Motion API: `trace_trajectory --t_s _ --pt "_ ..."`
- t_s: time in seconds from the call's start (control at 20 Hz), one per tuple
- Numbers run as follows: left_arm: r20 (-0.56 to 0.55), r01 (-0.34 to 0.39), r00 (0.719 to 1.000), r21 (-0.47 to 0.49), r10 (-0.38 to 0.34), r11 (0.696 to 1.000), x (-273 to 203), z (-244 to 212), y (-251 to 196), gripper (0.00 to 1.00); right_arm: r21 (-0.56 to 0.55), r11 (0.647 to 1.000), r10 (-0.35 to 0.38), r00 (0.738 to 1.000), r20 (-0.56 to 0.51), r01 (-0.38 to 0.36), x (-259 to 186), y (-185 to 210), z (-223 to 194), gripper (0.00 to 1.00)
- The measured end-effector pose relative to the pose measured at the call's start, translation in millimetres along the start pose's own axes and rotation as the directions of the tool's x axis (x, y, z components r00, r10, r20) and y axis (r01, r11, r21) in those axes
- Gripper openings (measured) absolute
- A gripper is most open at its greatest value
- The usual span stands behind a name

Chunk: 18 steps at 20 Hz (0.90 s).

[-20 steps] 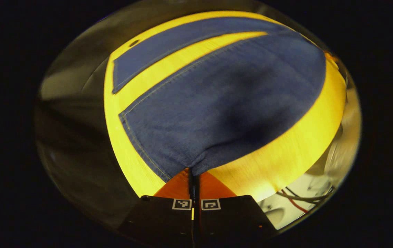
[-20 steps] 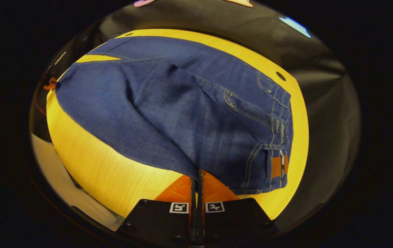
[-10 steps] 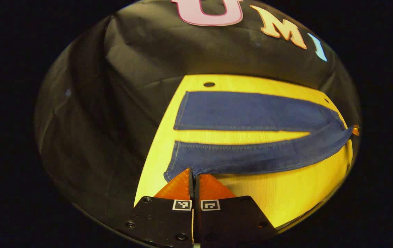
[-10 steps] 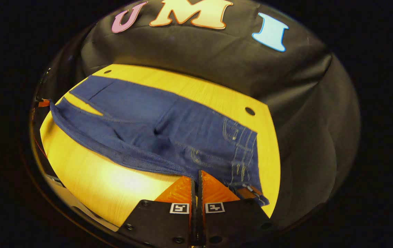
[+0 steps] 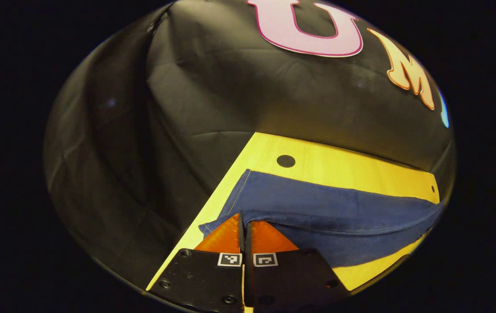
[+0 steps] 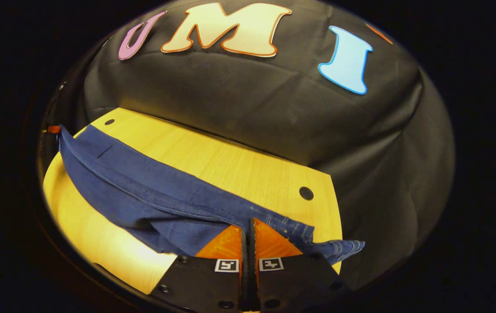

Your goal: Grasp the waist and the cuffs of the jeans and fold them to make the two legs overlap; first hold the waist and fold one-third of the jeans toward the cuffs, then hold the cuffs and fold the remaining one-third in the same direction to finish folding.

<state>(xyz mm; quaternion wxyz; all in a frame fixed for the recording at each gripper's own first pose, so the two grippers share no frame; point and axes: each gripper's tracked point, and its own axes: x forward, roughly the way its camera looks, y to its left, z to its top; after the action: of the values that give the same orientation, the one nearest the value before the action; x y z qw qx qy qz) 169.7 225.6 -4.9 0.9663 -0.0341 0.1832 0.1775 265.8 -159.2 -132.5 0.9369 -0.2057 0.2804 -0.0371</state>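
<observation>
Step 1, legs overlap: left tongs clenched on cuff, right tongs on waist of jeans, lifted over table. Next: lay near leg onto far one, edges lined up.

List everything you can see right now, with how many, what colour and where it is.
jeans: one pair, dark blue, on the table, near edge lifted by both grippers and carried over the far leg.
table: one, yellow wood grain, under the jeans, with small dark round holes near its far corners.
booth wall: one, black cloth, behind and beside the table.
left gripper: one, bottom of the left gripper view, fingers closed on the cuff end of the jeans.
right gripper: one, bottom of the right gripper view, fingers closed on the waist end of the jeans.
</observation>
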Motion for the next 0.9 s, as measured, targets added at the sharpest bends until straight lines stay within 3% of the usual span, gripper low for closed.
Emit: trace_trajectory --t_s 0.05,0.1,0.25,0.45,0.6,0.7,0.75,0.85,0.9 --pt "0.007 -0.004 1.000 0.003 0.004 1.000 -9.7 -24.4 1.1 0.00 -0.018 1.000 -0.001 1.000 -0.005 0.001 19.8 2.4 -1.1 0.02" --pt "0.013 -0.007 1.000 0.008 0.007 1.000 5.1 -2.0 1.5 0.00 -0.036 0.999 0.001 1.000 -0.019 -0.001 38.9 5.5 -5.0 0.02" --pt "0.018 -0.020 1.000 0.060 0.019 0.998 10.3 1.5 -2.3 0.00 -0.030 0.999 0.012 0.999 -0.045 -0.014 84.1 14.8 -17.8 0.02" --pt "-0.016 -0.063 0.998 0.178 0.067 0.982 3.0 -0.8 5.4 0.00 0.001 0.999 0.038 0.996 -0.075 -0.038 114.3 19.0 -36.9 0.02" --pt "0.016 -0.076 0.997 0.175 0.074 0.982 5.9 4.4 3.1 0.00 0.037 0.998 0.057 0.996 -0.063 -0.054 116.3 18.1 -33.8 0.02" --pt "0.046 -0.075 0.997 0.132 0.070 0.988 5.9 6.0 1.0 0.00 0.100 0.992 0.081 0.995 -0.050 -0.076 110.9 17.2 -26.6 0.07" --pt "0.062 -0.080 0.995 0.115 0.073 0.990 6.2 8.2 0.5 0.00 0.134 0.987 0.093 0.994 -0.053 -0.085 109.0 16.4 -26.3 0.17" --pt "0.087 -0.063 0.995 0.100 0.055 0.993 2.4 14.3 0.4 0.01 0.187 0.978 0.099 0.994 -0.050 -0.088 101.2 5.6 -19.7 0.25" --pt "0.102 -0.054 0.994 0.098 0.044 0.994 0.0 19.0 0.2 0.34 0.204 0.977 0.076 0.996 -0.044 -0.066 98.5 -6.8 -17.2 0.42"
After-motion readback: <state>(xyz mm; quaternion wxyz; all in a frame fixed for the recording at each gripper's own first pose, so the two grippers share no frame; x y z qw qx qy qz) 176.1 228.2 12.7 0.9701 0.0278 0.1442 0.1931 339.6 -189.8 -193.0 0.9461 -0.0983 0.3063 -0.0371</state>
